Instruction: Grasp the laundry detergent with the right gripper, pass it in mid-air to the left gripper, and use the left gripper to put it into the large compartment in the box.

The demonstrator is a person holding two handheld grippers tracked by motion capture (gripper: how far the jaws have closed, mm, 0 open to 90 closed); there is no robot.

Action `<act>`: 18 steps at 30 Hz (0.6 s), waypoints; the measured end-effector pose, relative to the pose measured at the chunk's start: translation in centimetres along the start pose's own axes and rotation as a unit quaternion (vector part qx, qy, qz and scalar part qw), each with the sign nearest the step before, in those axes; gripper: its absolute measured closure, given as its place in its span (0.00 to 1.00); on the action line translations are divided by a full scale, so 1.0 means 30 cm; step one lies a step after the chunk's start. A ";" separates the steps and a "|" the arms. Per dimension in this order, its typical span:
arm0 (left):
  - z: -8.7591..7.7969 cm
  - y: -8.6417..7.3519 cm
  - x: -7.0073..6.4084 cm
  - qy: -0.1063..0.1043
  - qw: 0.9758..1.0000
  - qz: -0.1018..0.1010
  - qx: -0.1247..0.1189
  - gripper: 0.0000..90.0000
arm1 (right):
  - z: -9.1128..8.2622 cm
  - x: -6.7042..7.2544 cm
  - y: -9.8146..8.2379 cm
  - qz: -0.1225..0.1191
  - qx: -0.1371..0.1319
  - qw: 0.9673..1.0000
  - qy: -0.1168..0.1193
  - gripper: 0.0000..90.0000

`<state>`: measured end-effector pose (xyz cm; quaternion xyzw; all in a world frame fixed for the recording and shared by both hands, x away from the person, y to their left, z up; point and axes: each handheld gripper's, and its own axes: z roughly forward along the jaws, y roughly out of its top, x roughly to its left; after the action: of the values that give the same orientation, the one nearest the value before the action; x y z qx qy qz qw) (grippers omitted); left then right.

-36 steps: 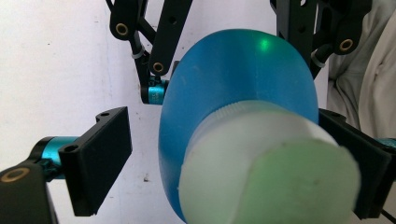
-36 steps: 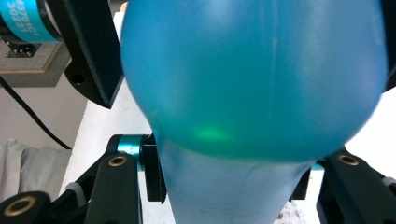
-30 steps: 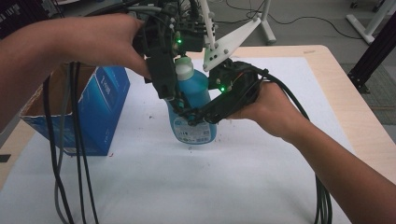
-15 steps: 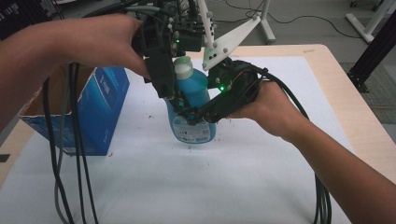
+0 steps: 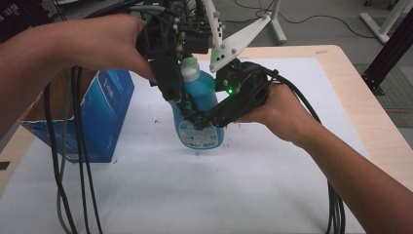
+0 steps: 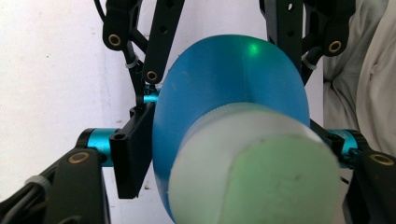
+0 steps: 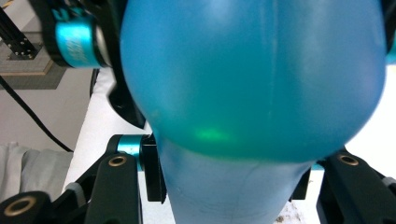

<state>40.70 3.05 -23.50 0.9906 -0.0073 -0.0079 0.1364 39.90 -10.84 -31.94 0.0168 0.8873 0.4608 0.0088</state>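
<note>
Closing is the one change since the earlier frames: the left gripper's (image 5: 187,105) jaws have just been drawing in around the blue detergent bottle (image 5: 199,122), whose shoulder sits between them in the left gripper view, while both hands and the bottle stay where they were. Nearest the person, the right gripper (image 5: 207,119) comes at the bottle from its right side and is clamped on the narrower lower body, its pads (image 7: 152,172) pressed against the plastic. Above that, the left gripper reaches down over the bottle from its left; one pad (image 6: 133,154) touches the shoulder below the pale screw cap (image 6: 254,172), so this gripper seems clamped there too. The bottle stands upright on the white surface (image 5: 204,195), with an open blue cardboard box (image 5: 104,114) just to its left. Smooth rounded plastic like this is likely slippery and gives under pressure, and blue liquid probably makes it fairly heavy. Holding the waisted body low steadies it best; the ribbed cap offers the surest purchase for twisting.
</note>
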 end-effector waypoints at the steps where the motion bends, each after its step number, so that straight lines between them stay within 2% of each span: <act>1: 0.000 0.000 0.000 0.000 1.000 0.000 -0.001 0.37 | 0.000 0.000 0.000 -0.001 0.000 1.000 0.000 0.51; 8: -0.004 0.000 -0.002 -0.003 1.000 0.005 -0.005 0.41 | -0.001 -0.002 0.000 -0.001 -0.004 1.000 -0.001 0.51; 18: -0.007 -0.003 -0.005 -0.003 1.000 0.009 -0.008 0.42 | 0.001 -0.002 0.001 -0.004 -0.006 1.000 0.002 0.50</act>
<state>40.56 3.18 -23.32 0.9894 -0.0164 -0.0100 0.1439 39.97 -10.80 -31.92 0.0119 0.8845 0.4664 0.0089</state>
